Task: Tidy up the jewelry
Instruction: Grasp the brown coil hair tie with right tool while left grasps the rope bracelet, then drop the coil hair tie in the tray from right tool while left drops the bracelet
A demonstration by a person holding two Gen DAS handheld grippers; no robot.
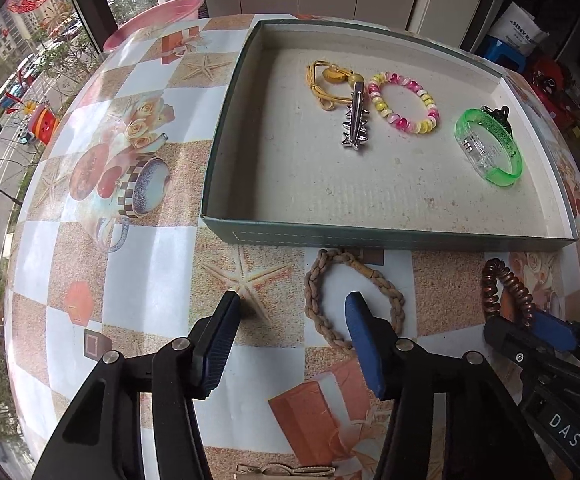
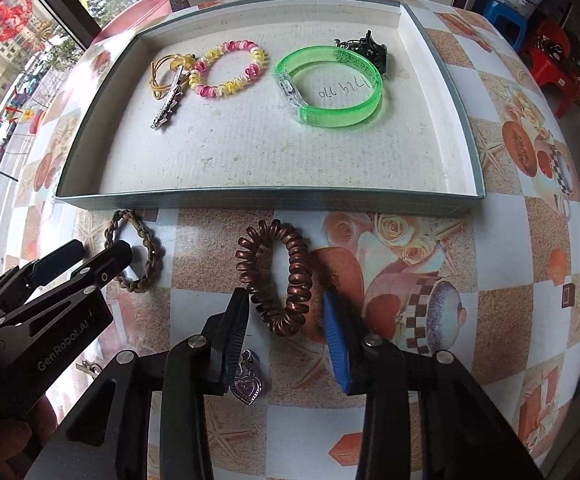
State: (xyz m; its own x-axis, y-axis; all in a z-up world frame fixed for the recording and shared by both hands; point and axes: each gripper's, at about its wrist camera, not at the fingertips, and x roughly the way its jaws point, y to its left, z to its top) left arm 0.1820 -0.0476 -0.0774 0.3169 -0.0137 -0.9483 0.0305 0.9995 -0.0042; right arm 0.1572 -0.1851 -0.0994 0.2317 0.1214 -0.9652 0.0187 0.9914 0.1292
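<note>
Between the blue-padded fingers of the right gripper lies the lower loop of a copper-brown coiled spiral hair tie, flat on the table; the jaws stand apart on either side of it, and the pads look close to the coil without clearly pressing it, so this reads as a grasp about to be made, not one made. To its left the left gripper also has its jaws apart, straddling the left arc of a tan braided cord bracelet: one finger lands inside the ring, the other outside on bare cloth, the sensible stance for pinching a thin band lying flat. Both tools point steeply down, which suits picking pieces straight off the surface. Just behind the right gripper's left finger lies a small silver heart-shaped pendant, not yet dealt with. Beyond both bands, touching or nearly touching the bracelet, sits the shallow grey-green cardboard box lid, evidently the collecting place, since it already holds a yellow cord hair tie, a silver spiked hair clip, a pink-and-yellow beaded bracelet, a translucent green plastic bangle and a black claw clip. All rests on a patterned checked tablecloth.
</note>
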